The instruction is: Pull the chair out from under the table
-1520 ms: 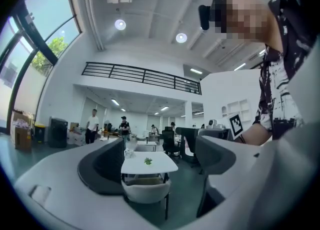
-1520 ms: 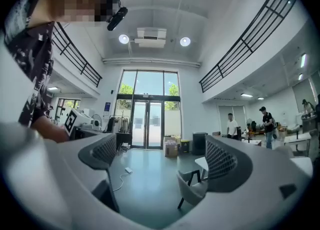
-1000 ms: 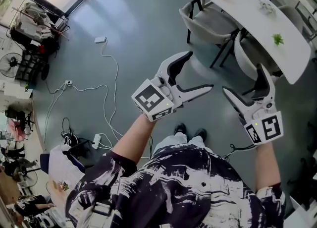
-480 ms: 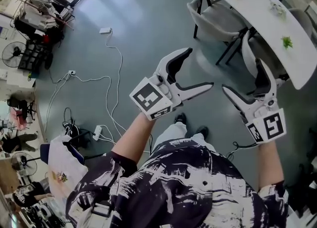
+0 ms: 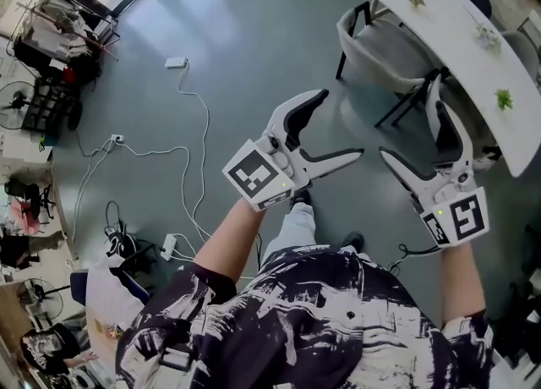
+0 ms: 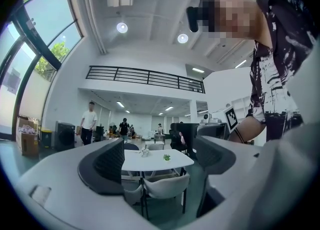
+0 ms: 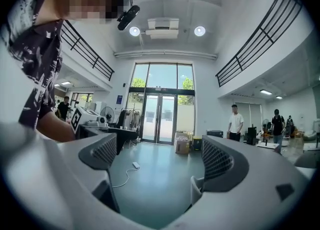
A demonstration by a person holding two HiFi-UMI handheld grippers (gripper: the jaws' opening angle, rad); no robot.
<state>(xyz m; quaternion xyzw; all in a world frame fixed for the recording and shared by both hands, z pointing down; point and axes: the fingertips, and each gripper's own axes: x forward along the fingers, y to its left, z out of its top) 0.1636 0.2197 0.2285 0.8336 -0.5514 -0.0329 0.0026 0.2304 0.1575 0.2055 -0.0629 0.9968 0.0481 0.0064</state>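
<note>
Floor (image 5: 237, 32), grey-green and crossed by a white cable (image 5: 196, 117), fills most of the head view. At the upper right the white counter (image 5: 439, 19) runs from upper left to lower right. 2 grey chairs are tucked against it: an end chair (image 5: 380, 41) at its near-left end, back turned toward the person, and a side chair (image 5: 472, 138) along its near long edge, partly under the top. Neither is touched.

The left gripper (image 5: 340, 125) is held ahead of the body, its fingers (image 5: 304, 108) spread wide with nothing between them. The right gripper (image 5: 410, 129) is held likewise, fingers wide apart and empty. In the left gripper view the end chair (image 6: 164, 186) is framed in the gap between the fingers, well apart from them. The right gripper view is pointed away at open floor and glass doors (image 7: 160, 116), though in the head view this gripper lies just beside the side chair.

The end chair is judged the likelier target, since it lies forward and to the right of the left gripper, which is aimed at it. Its backrest rim runs across the line of approach, so a grasp is best taken on that top edge and drawn back toward the person.
</note>
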